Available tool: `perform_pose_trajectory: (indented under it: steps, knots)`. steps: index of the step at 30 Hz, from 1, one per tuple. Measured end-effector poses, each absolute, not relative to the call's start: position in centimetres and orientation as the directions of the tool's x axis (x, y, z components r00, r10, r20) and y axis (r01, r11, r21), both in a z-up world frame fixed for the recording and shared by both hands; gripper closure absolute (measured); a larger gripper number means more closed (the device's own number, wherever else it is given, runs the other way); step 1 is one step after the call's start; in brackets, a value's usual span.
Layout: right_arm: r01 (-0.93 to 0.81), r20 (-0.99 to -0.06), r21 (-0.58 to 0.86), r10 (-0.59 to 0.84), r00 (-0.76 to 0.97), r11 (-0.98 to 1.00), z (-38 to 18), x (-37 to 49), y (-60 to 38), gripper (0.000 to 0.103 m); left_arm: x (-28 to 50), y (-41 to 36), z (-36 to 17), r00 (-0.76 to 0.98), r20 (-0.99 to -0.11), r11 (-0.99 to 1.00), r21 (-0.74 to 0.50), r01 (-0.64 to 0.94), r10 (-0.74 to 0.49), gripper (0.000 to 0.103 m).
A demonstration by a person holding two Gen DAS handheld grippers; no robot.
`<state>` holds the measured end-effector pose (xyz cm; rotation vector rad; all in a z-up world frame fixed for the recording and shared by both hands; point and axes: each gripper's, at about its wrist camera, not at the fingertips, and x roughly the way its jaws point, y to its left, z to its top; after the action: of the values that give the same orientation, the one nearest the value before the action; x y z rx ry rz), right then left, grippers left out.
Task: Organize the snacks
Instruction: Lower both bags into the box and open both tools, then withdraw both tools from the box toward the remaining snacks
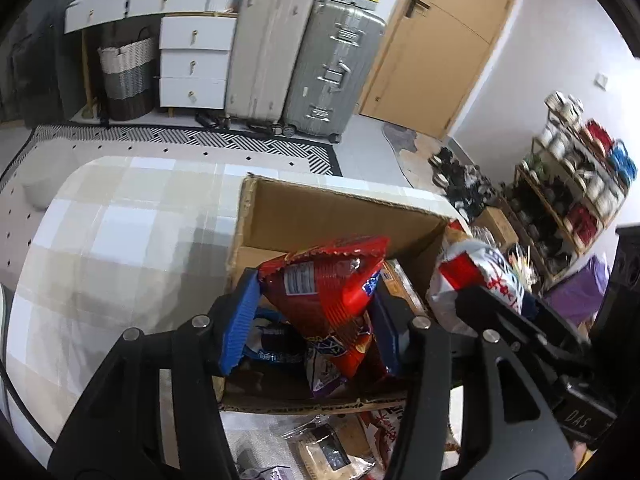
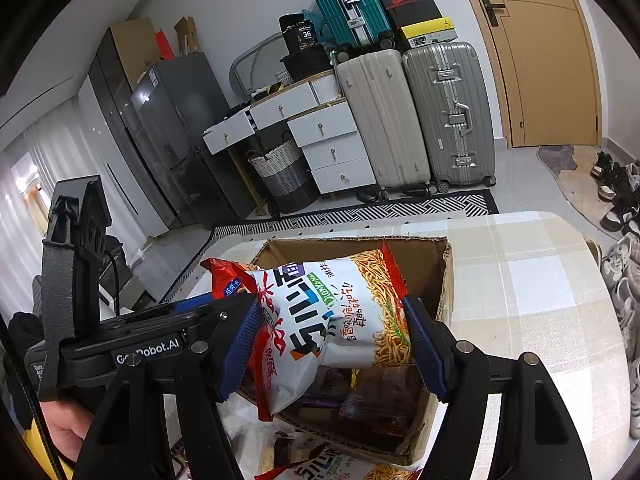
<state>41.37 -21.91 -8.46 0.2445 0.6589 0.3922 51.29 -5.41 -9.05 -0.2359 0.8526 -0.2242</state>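
Two tools hang over an open cardboard box (image 1: 344,216) on a surface (image 1: 104,240) covered with a pale checked cloth. The left tool (image 1: 312,316) has its ribbed blue pads around a glossy, crinkled red chip bag (image 1: 324,292), which tapers to a point down inside the box; whether the pads press it I cannot tell. The right tool (image 2: 332,340) grips a puffy white-and-red noodle snack bag (image 2: 332,316) by its sides, above the box's brown corrugated walls and dark packets.
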Motion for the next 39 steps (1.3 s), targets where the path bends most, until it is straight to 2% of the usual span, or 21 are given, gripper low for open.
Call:
perform_pose_trajectory:
  steps: [3,7,20,24,28,33,39]
  knots:
    - [-0.274,-0.545,0.343,0.428,0.721,0.898,-8.5,41.3,-22.0,0.032,50.7,-4.9,-8.9,0.646,-0.704,0.947,-0.309,0.093,-0.293,0.045]
    - [-0.275,-0.548,0.34,0.427,0.719,0.899,-8.4,41.1,-22.0,0.032,50.0,-4.1,-8.8,0.66,-0.703,0.95,-0.306,0.058,-0.266,0.027]
    - [-0.273,-0.574,0.301,0.402,0.714,0.914,-8.3,41.4,-20.8,0.031,46.7,-2.9,-7.5,0.672,-0.694,0.948,-0.314,0.042,-0.26,0.027]
    - [-0.241,-0.633,0.237,0.338,0.696,0.941,-8.8,41.8,-19.7,0.031,45.7,-3.0,-6.9,0.674,-0.695,0.953,-0.299,0.046,-0.25,0.027]
    - [-0.234,-0.642,0.164,0.283,0.712,0.958,-8.8,41.4,-18.6,0.031,44.2,-2.8,-6.1,0.681,-0.692,0.957,-0.286,0.047,-0.241,0.027]
    - [-0.246,-0.623,0.162,0.292,0.725,0.956,-7.8,39.8,-18.6,0.031,41.9,-2.0,-4.9,0.69,-0.687,0.96,-0.279,0.039,-0.227,0.026]
    - [-0.267,-0.57,0.224,0.348,0.744,0.937,-4.8,35.9,-19.5,0.031,37.9,-1.3,-3.0,0.703,-0.676,0.961,-0.274,0.039,-0.221,0.026]
